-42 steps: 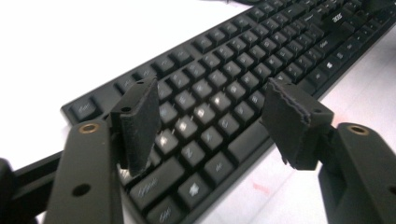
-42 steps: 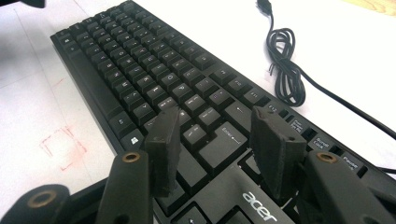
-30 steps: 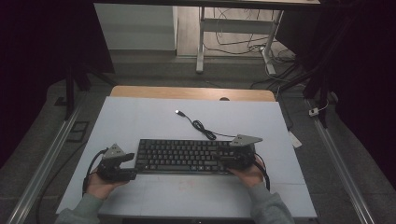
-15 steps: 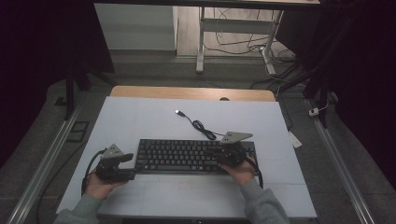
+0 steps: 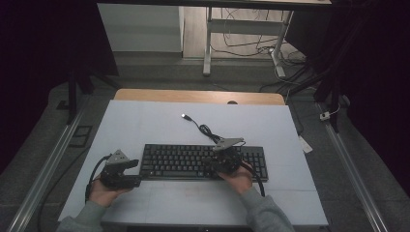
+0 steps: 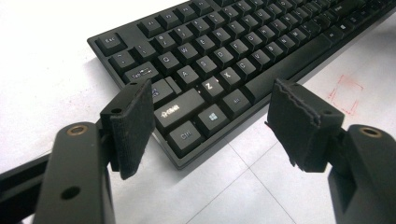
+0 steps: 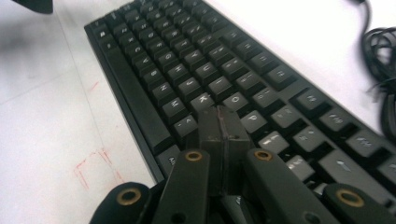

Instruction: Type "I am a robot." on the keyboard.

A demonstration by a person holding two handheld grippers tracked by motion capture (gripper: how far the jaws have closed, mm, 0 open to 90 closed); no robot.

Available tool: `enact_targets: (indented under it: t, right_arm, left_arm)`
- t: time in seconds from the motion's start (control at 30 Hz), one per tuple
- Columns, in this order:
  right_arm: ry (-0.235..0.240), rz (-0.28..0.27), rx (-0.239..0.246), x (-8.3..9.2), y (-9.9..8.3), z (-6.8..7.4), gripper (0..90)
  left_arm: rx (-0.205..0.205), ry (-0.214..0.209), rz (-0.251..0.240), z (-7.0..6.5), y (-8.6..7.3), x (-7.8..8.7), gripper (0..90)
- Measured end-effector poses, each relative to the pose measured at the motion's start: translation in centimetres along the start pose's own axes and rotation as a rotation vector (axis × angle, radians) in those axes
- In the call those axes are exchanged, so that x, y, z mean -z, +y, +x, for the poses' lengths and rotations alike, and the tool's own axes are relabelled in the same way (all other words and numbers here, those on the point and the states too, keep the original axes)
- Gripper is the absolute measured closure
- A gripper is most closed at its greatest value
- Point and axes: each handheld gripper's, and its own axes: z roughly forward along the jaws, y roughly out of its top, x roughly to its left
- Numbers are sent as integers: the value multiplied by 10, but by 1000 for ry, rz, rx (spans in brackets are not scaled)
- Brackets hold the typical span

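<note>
Keyboard [image 5: 203, 162] on white table [image 5: 145, 125], cable [image 5: 205, 129] coiled behind, right hand-held gripper [image 7: 219, 122] closed empty over keys, left hand-held gripper [image 6: 210, 116] open.

The keyboard [image 6: 219, 60] looked like matt black plastic, its keycaps smooth with pale printed legends and a faint sheen on the frame. The left gripper [image 6: 210, 126] showed rough, frayed-edged black foam-like pads [image 6: 133, 121] on smooth, dull dark arms with brassy metal rivets. The table [image 5: 145, 121] was a smooth, pale, matt sheet, with a wood-coloured edge at the far side.
</note>
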Motion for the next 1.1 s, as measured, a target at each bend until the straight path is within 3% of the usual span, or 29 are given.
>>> enact_targets:
  t: [0.53, 0.57, 0.73, 0.9, 1.0, 1.1]
  right_arm:
    - [6, 52, 5, -17, -3, 4, 899]
    - [-3, 62, 23, -19, -4, 4, 900]
    - [-12, 50, 28, -17, -3, 6, 900]
    - [-15, -11, 29, -6, -2, 5, 897]
    - [-38, -35, 15, 2, -5, 3, 751]
    - [-66, -50, -3, 10, -10, 0, 660]
  left_arm:
    - [-3, -2, 6, 0, 0, -1, 314]
    - [-4, -3, 6, 0, 0, 0, 314]
    - [-4, -1, 5, 0, 0, 0, 314]
    - [0, -1, 5, 1, 0, 0, 313]
    - [-3, -1, 6, 1, 0, 0, 312]
    - [-4, -1, 6, 1, 0, 0, 312]
